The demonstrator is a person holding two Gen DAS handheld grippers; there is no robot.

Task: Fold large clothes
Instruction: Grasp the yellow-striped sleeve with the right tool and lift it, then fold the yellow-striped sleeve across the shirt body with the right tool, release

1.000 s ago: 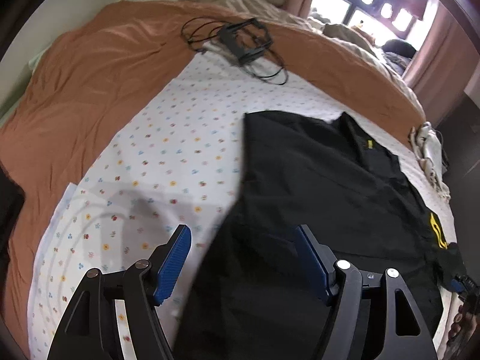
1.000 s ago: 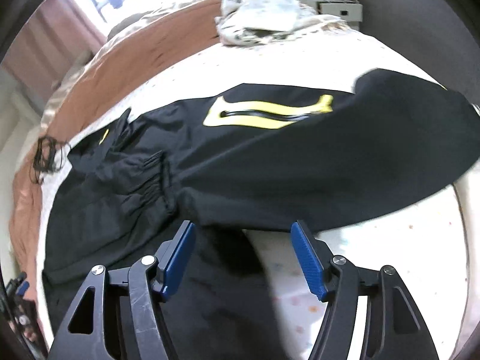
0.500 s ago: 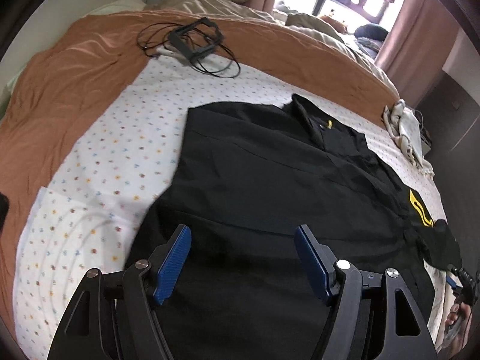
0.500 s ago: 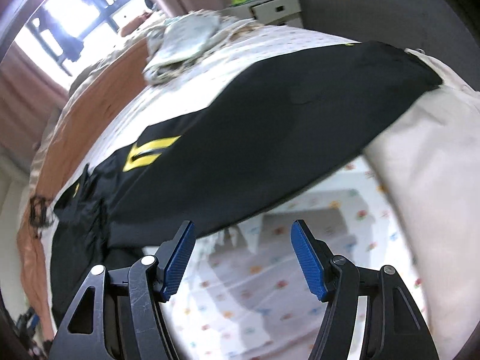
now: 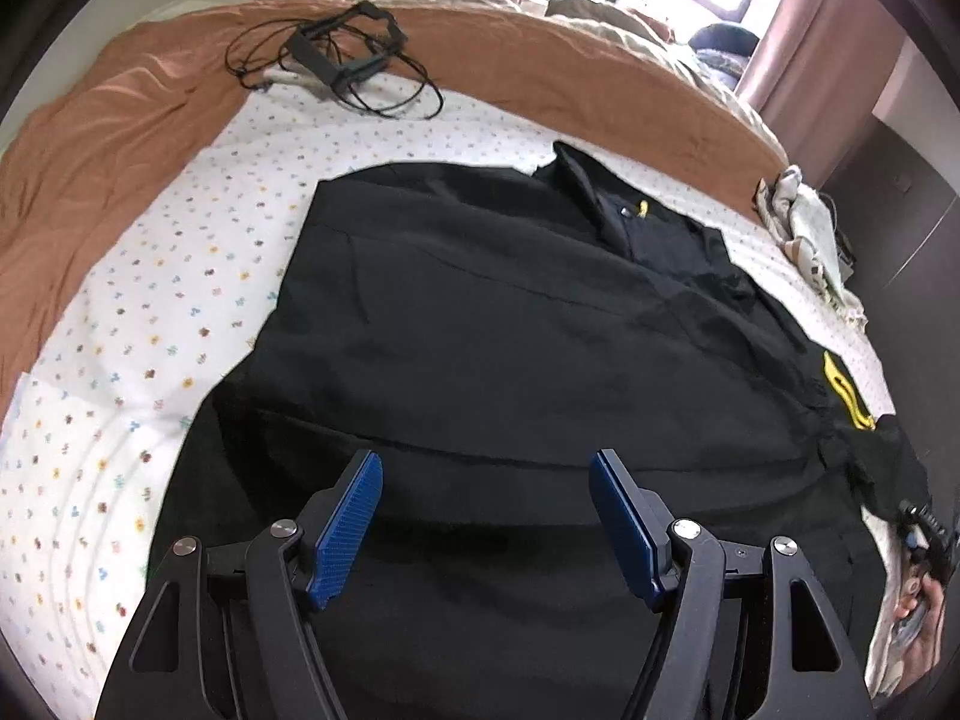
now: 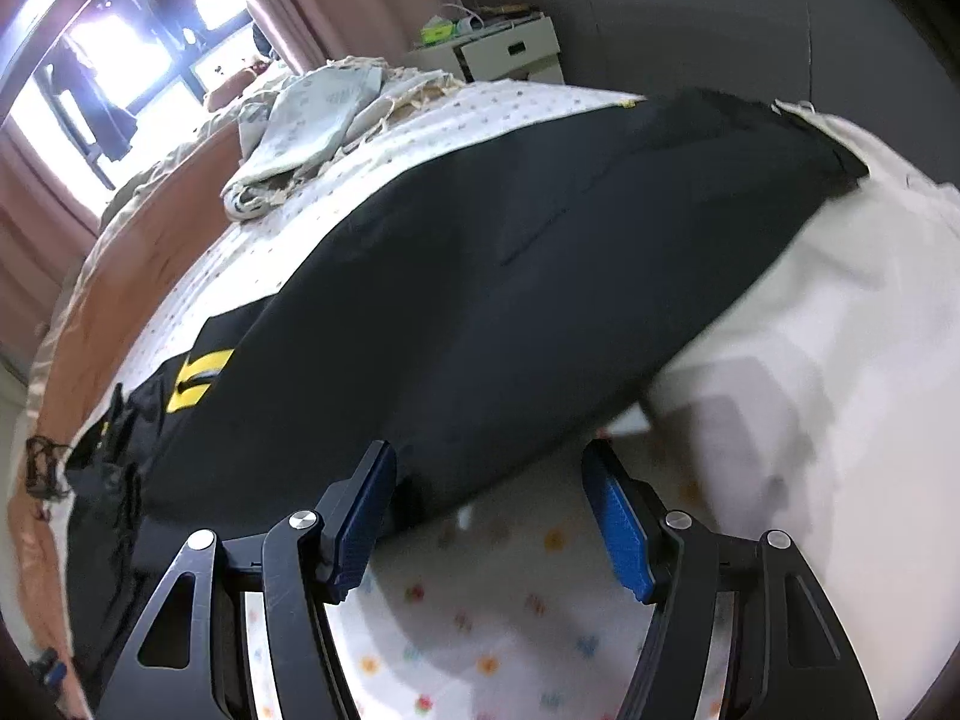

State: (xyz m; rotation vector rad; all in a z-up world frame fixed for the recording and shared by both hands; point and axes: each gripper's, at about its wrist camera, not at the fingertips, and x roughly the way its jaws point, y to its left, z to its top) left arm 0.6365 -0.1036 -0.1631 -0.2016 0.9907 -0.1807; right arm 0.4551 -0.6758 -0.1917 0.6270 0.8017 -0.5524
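A large black jacket [image 5: 492, 324] with a yellow logo [image 5: 843, 387] lies spread on the dotted white sheet [image 5: 150, 300] of a bed. My left gripper [image 5: 486, 516] is open and empty, just above the jacket's near hem. In the right wrist view the jacket [image 6: 492, 276] with its yellow mark [image 6: 198, 375] stretches across the sheet [image 6: 480, 618] to the bed's far edge. My right gripper [image 6: 489, 510] is open and empty, low over the sheet at the jacket's near edge.
A brown blanket [image 5: 102, 138] covers the far side of the bed, with a black cable bundle [image 5: 342, 60] on it. A pale folded cloth [image 6: 312, 120] lies near the bed's end. A white bedside cabinet [image 6: 510, 51] stands by the dark wall.
Both grippers stayed open. The left one moved right, from over the sheet to over the jacket. The right one swung right and dropped lower, toward the jacket's far end and the bed's edge.
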